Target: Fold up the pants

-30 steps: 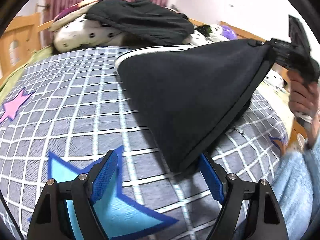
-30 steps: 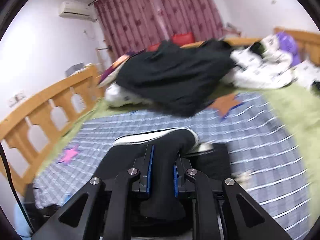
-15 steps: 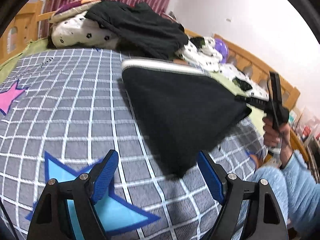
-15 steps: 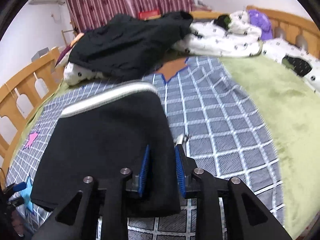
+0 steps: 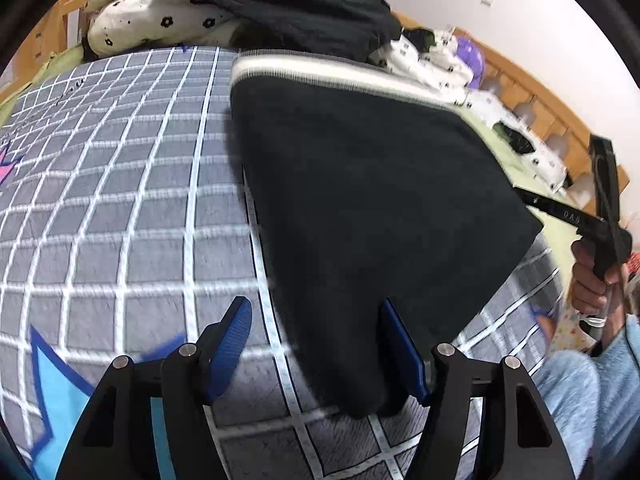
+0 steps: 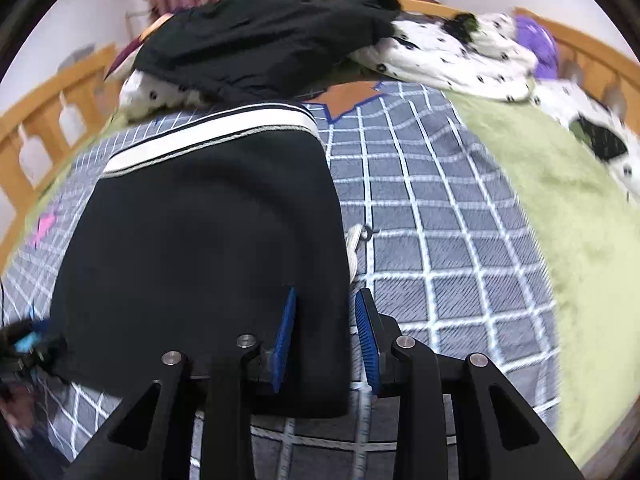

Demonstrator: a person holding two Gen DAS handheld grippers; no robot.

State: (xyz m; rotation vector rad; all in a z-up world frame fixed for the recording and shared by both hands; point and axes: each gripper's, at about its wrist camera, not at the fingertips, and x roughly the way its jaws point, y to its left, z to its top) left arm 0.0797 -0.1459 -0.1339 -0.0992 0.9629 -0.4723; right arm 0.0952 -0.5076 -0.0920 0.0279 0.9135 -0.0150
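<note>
The black pants (image 5: 360, 208) with a white waistband (image 5: 320, 72) lie folded flat on the grey checked bedspread (image 5: 120, 200); they also show in the right wrist view (image 6: 208, 240). My left gripper (image 5: 316, 344) is open, its blue pads either side of the near left corner of the pants. My right gripper (image 6: 326, 332) is open around the near right corner, the cloth loose between the pads. The right gripper also shows in the left wrist view (image 5: 576, 216), held by a hand.
A heap of dark clothes (image 6: 256, 40) and spotted white bedding (image 6: 448, 52) lie at the head of the bed. A green blanket (image 6: 560, 200) covers the right side. Wooden bed rails (image 6: 36, 136) run along the left and back.
The right gripper lowered the lifted side of the pants onto the bed and opened its jaws. The pants now lie flat. The left gripper stayed open and moved closer to its corner.
</note>
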